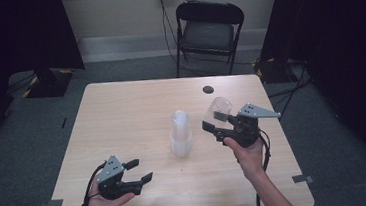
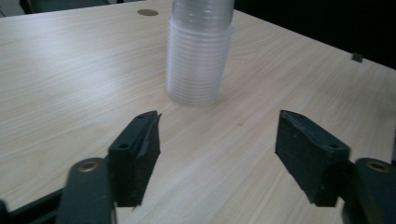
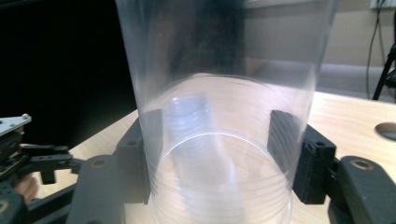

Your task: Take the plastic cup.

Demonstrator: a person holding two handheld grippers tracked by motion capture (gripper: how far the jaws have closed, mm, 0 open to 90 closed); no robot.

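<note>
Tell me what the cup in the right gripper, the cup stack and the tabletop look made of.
Cup in the right gripper: thin clear plastic, glossy; the jaws and stack show through its wall.
Cup stack: likely the same plastic, turned milky by nested layers, ribbed with rims.
Tabletop: pale wood-grain, probably laminate, given its smooth, faint sheen.

The left gripper (image 1: 136, 171) sits low near the person's edge of the surface, cradled from below in the left hand (image 1: 102, 203), its fingers (image 2: 135, 151) spread apart with nothing between them and pointing toward the middle. The right gripper (image 1: 214, 122) is raised a little higher on the other side, held from below by the right hand (image 1: 250, 155), forearm slanting in from the bottom edge. Its fingers (image 3: 287, 140) seem pressed against both sides of a clear cup (image 1: 217, 109), tilted up and away from the person.
</note>
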